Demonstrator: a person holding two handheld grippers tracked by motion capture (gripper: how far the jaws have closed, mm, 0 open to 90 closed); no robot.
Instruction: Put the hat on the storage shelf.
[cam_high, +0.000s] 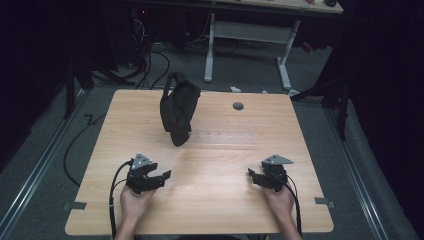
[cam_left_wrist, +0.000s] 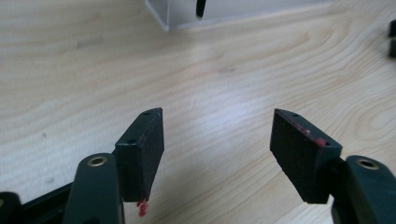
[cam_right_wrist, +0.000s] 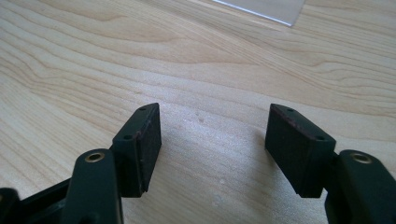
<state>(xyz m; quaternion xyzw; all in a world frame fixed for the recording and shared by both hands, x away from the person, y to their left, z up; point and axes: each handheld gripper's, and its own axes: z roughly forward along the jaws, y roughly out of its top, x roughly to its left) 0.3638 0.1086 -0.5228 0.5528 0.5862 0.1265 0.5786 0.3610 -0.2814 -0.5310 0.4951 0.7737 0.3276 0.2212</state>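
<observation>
Left gripper (cam_high: 161, 179): held low over the worktop (cam_high: 220, 210) near its front edge, jaws spread wide, nothing between them; red flecks are seen on the pads (cam_left_wrist: 299, 158).
Right gripper (cam_high: 256, 178): likewise low, jaws apart and empty.
Black bag (cam_high: 178, 107): seen ahead of the left gripper and well apart from it, draped over a clear stand (cam_left_wrist: 233, 11); ahead and across from the right gripper.
Risk, stand: a hasty reach could knock the clear stand, since its edges are hard to make out.
Risk, bag: limp cloth could be pinched thinly and slip, or be dragged off.
Open room: bare wood lies between and ahead of both grippers.
Edges: the front edge lies just behind both hands.
</observation>
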